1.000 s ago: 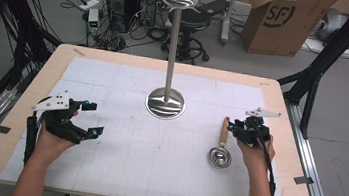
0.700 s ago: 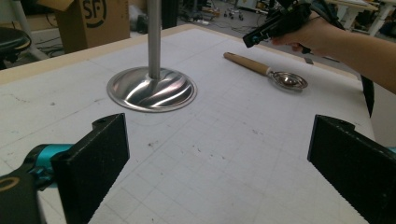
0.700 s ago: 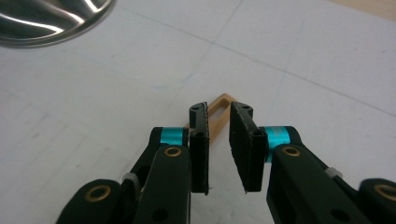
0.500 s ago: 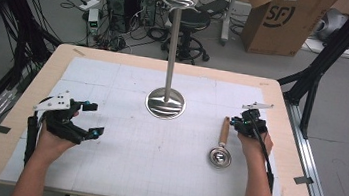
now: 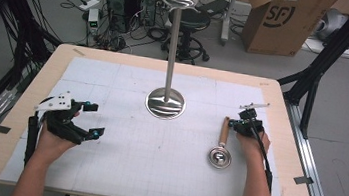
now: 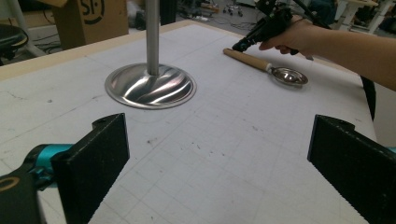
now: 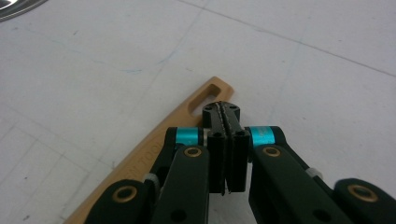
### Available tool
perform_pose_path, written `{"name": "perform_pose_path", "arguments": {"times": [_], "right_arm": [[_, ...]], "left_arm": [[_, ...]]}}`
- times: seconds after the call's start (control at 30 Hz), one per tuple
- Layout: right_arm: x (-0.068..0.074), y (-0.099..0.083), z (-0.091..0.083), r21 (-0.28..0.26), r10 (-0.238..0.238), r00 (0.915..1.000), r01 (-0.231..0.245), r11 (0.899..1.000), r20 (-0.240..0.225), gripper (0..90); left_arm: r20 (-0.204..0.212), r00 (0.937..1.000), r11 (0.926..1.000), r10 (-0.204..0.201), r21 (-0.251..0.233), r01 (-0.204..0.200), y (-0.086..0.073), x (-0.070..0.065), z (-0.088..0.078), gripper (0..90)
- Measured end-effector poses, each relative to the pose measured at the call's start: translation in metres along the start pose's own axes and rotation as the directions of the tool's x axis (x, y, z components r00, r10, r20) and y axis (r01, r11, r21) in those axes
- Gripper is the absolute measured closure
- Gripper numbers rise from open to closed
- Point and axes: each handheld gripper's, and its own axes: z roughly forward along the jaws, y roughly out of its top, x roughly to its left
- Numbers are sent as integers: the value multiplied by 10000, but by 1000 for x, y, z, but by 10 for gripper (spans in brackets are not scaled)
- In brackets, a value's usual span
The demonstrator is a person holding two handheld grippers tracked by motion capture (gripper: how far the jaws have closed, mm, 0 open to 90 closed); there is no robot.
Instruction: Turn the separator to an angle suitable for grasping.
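On the brown cardboard box (image 5: 292,22) that stands on the floor behind my table I can read the letters "SF", printed in black inside a round mark. From my left gripper view the same box (image 6: 91,18) shows this mark again, cut by the upper edge, so I read the "SF" only in part. On the wooden handle (image 7: 154,149) of the spoon under my right gripper there are some letters pressed into the wood, but they are too blurred to read.
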Motion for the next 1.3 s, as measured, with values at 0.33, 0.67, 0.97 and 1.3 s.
{"name": "perform_pose_path", "arguments": {"times": [0.33,0.67,0.97,1.3], "right_arm": [[13,7,2,-12,-441,9989,441,9990,-187,897],[33,17,8,176,-1124,9926,1133,9934,-465,897],[53,21,11,330,-1735,9809,1770,9837,-883,897],[82,25,13,421,-2535,9531,2636,9637,-1651,897]], "left_arm": [[-2,10000,10000,15,79,-15,-1,0,2,61],[3,10000,10000,-12,52,12,-1,0,1,61],[14,10000,10000,-1,12,1,0,0,1,61],[24,10000,10000,5,38,-5,0,0,1,60]]}}
